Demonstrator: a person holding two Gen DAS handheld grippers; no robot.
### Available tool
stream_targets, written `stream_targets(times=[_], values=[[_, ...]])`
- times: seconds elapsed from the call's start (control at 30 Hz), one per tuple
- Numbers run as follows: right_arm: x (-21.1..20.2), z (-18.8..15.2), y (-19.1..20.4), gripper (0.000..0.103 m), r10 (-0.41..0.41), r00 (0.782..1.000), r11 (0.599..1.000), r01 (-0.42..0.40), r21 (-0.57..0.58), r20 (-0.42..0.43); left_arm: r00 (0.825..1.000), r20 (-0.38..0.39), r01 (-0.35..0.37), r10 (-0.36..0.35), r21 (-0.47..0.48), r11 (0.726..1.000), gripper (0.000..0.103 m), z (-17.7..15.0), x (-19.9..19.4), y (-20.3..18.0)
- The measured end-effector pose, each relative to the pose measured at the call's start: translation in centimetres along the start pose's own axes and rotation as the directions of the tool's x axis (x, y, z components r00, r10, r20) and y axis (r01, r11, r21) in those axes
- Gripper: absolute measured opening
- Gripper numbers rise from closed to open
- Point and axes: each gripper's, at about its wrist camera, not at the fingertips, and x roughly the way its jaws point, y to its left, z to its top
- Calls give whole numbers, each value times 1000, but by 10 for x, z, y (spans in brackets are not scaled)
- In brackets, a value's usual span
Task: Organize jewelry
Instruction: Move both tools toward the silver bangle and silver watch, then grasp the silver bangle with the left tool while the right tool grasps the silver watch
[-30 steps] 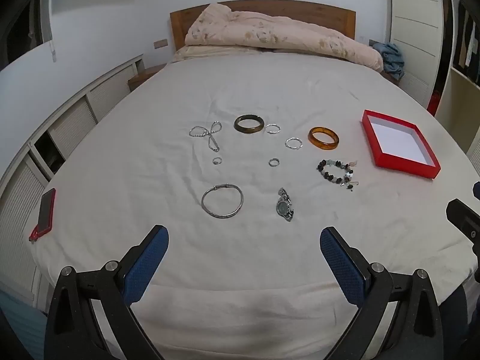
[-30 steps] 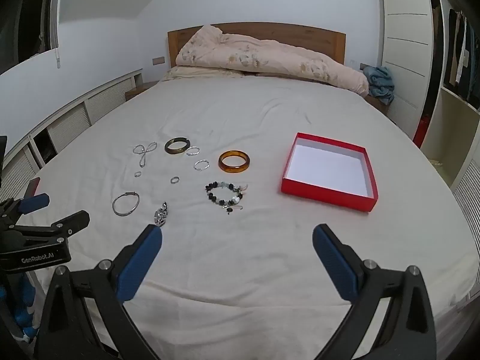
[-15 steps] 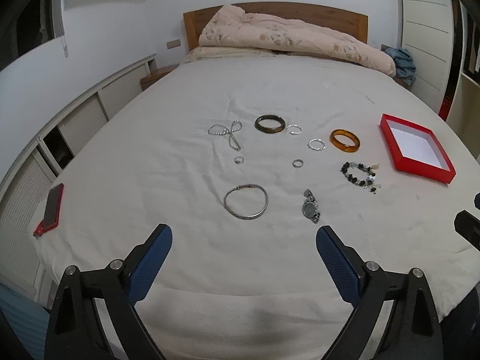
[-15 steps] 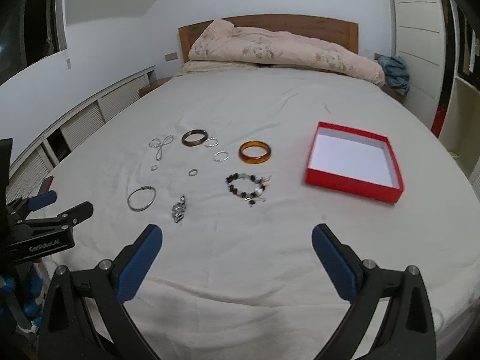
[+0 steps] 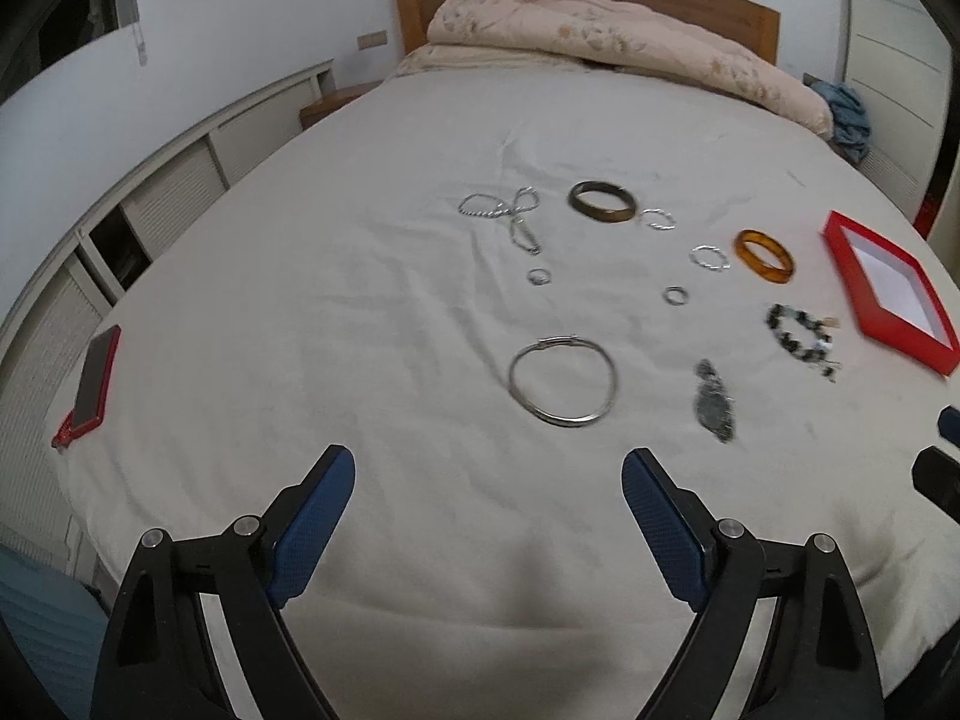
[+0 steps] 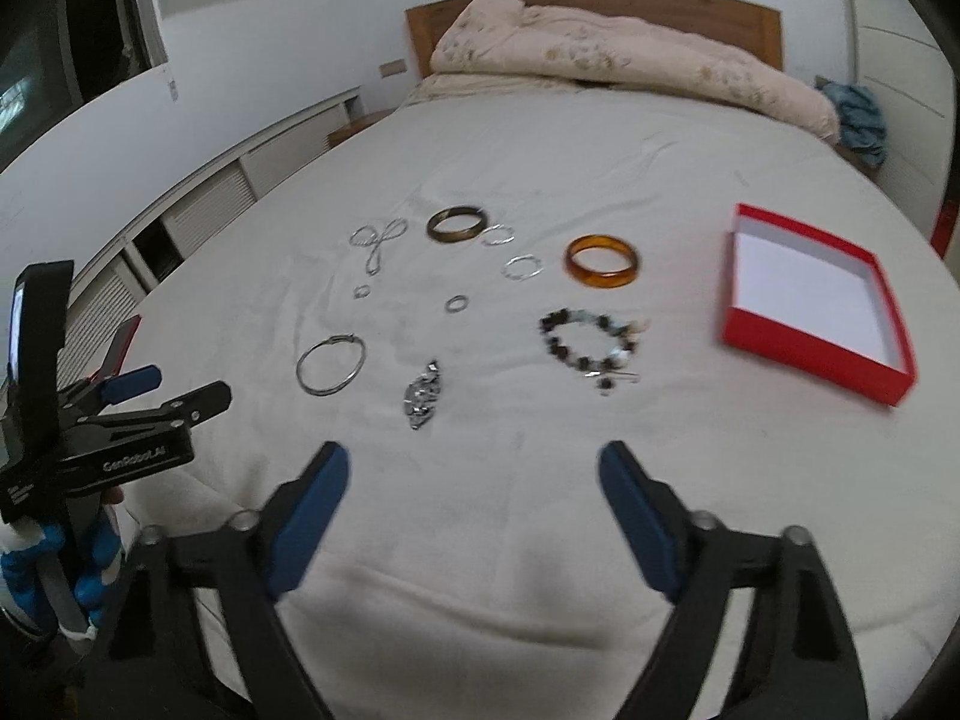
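Note:
Jewelry lies spread on a white bed: a thin silver bangle, a watch, a beaded bracelet, an amber bangle, a dark bangle, a silver chain and several small rings. An empty red box sits to the right. My left gripper is open just short of the silver bangle. My right gripper is open with its jaws closing on nothing, short of the watch and beaded bracelet.
A phone in a red case lies at the bed's left edge. A rolled quilt and wooden headboard are at the far end. White cabinets line the left wall. The left gripper's body shows at the left in the right wrist view.
Both grippers have come forward and down toward the jewelry, which looks larger and nearer. The right gripper's fingers stand a little closer together.

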Motion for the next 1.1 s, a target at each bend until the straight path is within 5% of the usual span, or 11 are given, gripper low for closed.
stream_targets(times=[0.5, 0.6, 0.77, 0.87, 0.9, 1.1], values=[[116, 16, 22, 42, 142, 973, 990, -137, 38, -181, 984, -122, 122, -126, -41, 992, 61, 21, 93, 10], [133, 18, 23, 41, 143, 969, 990, -137, 45, -203, 979, -140, 143, -147, -40, 989, 53, 25, 106, 10], [147, 19, 25, 39, 139, 968, 990, -136, 30, -211, 977, -144, 160, -159, -3, 987, 53, 27, 114, 5], [151, 19, 27, 24, 133, 967, 991, -133, 14, -216, 977, -143, 161, -156, 23, 987, 49, 30, 116, -1], [153, 19, 26, 18, 130, 967, 991, -131, 9, -218, 977, -143, 162, -156, 31, 986, 44, 31, 117, -2], [153, 23, 25, 17, 140, 964, 989, -146, -7, -227, 978, -138, 169, -158, 74, 983, 9, 36, 116, -10]])
